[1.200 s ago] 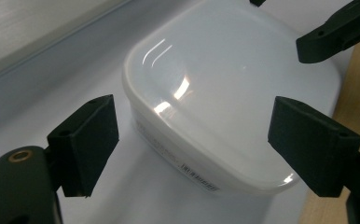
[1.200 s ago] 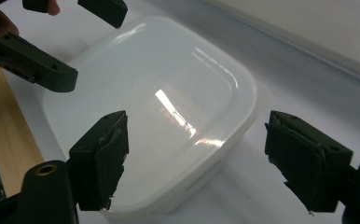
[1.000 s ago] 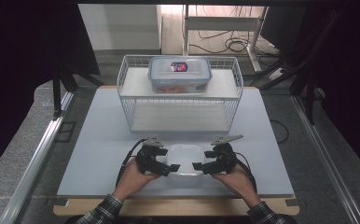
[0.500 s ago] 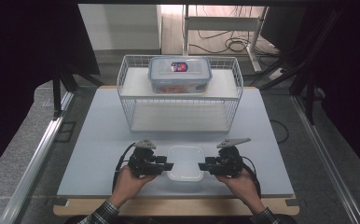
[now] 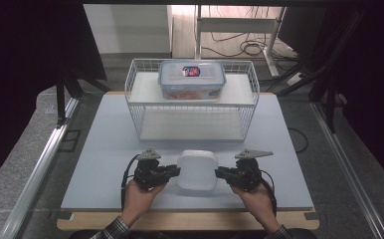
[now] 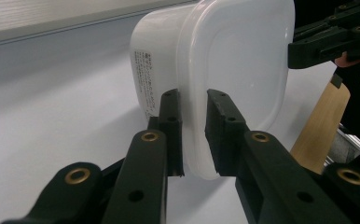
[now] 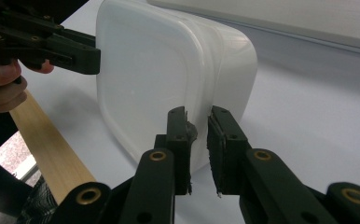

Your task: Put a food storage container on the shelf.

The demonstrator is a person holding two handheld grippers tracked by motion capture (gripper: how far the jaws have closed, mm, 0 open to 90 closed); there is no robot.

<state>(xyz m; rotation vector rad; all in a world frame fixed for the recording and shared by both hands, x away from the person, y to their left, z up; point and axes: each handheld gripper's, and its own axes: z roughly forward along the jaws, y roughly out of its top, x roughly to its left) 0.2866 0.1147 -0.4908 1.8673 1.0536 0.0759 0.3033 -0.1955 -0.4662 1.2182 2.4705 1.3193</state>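
A white lidded plastic container (image 5: 197, 169) sits near the front of the pale table, between my two grippers. My left gripper (image 5: 176, 171) is at its left side. Its jaws have just been closing, and the pads now press on the container's rim (image 6: 193, 140). My right gripper (image 5: 219, 173) is at the right side. Its jaws have also just been closing, and they pinch the rim of the container (image 7: 159, 70). In the left gripper view the container (image 6: 234, 60) stands close ahead, with the right gripper (image 6: 308, 46) at its far edge.
A white wire basket rack (image 5: 190, 122) stands at mid-table behind the container. A clear box with a blue-rimmed lid (image 5: 191, 78) rests on its upper shelf. The table's wooden front edge (image 5: 190, 220) runs just below the person's hands.
Both grippers have come in toward the white container from either side. Their jaws, wide apart a second ago, have closed onto its left and right edges.
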